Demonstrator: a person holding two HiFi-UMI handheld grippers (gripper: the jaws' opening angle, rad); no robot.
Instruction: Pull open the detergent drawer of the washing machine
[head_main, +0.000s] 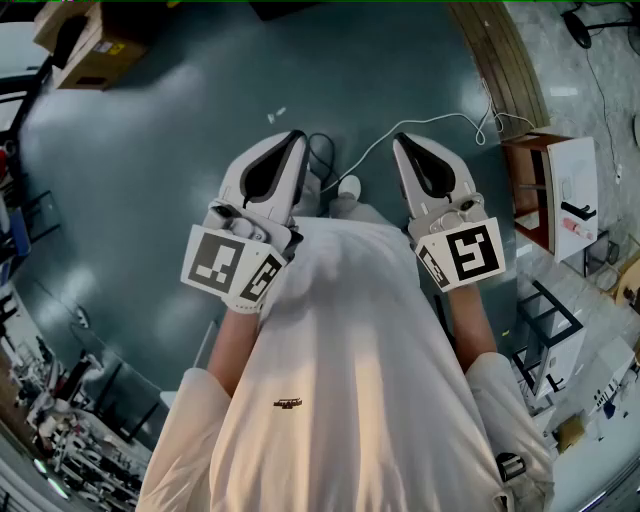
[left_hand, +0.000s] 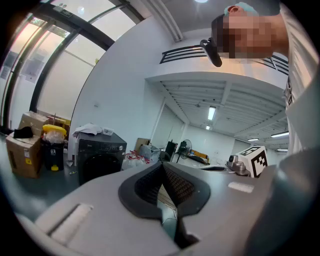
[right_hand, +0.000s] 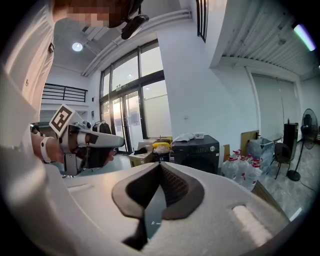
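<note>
Nearest, my white left gripper (head_main: 297, 137) and white right gripper (head_main: 401, 141), fingers closed together on nothing; far ahead, well apart, stands the dark grey box-shaped washing machine (right_hand: 196, 150), its detergent drawer indistinct.

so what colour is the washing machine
The washing machine is dark grey, almost black. It shows best in the right gripper view.

left gripper (head_main: 297, 137) and right gripper (head_main: 401, 142) are both white, with black meshy pads (left_hand: 182, 187). marker cubes (head_main: 232, 265) have black-and-white square patterns. washing machine (left_hand: 101, 155) is dark grey, nearly black. floor (head_main: 180, 150) is a dull blue-grey, cardboard box (left_hand: 22, 150) brown, bag (left_hand: 54, 131) bright yellow — the person's shirt (head_main: 350, 350) off-white.
</note>
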